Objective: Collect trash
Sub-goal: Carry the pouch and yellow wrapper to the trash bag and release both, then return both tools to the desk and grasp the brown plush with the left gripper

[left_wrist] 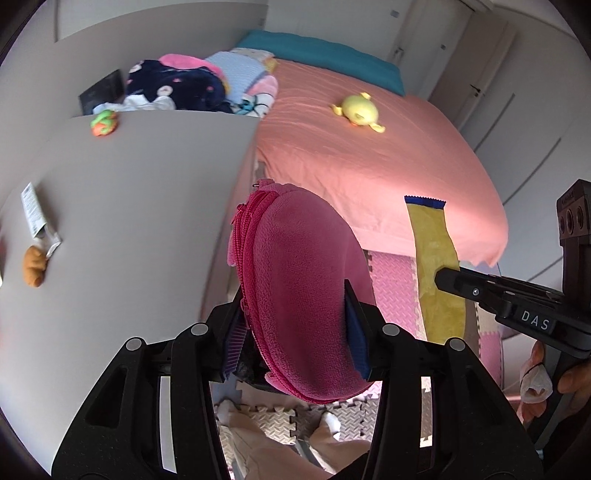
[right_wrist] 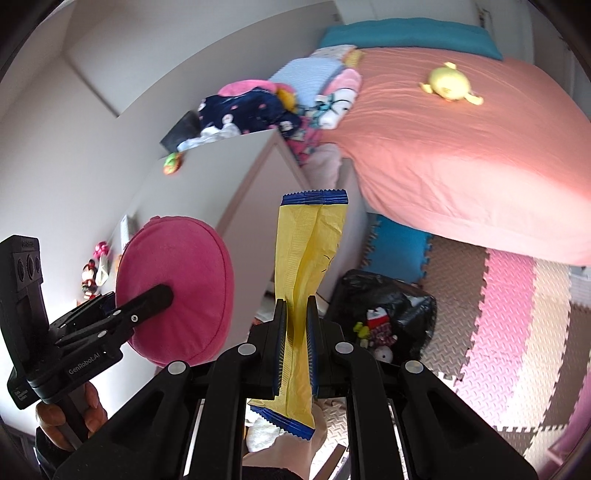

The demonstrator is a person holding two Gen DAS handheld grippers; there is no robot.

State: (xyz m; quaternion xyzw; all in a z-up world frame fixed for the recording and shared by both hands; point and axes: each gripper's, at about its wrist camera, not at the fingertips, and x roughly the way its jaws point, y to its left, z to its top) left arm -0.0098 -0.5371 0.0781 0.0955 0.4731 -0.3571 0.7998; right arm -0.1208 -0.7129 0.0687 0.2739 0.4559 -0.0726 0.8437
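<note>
Left gripper (left_wrist: 295, 317) raised, fingers clamped across pink pouch (left_wrist: 303, 291). Right gripper (right_wrist: 295, 339) held at its 3 o'clock, fingers pinched on yellow wrapper (right_wrist: 310, 258), pointed upward.

A bed (right_wrist: 461, 147) with a salmon-pink sheet fills the upper right of the frame, a teal pillow (right_wrist: 406, 35) at its head. Pale walls (right_wrist: 55, 147) rise at left. Interlocking foam floor mats (right_wrist: 509, 325) in pink, beige and blue cover the lower right.

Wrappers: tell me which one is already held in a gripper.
The yellow wrapper with blue ends, pinched upright by the right gripper. The white wrapper lies untouched on the table.
</note>
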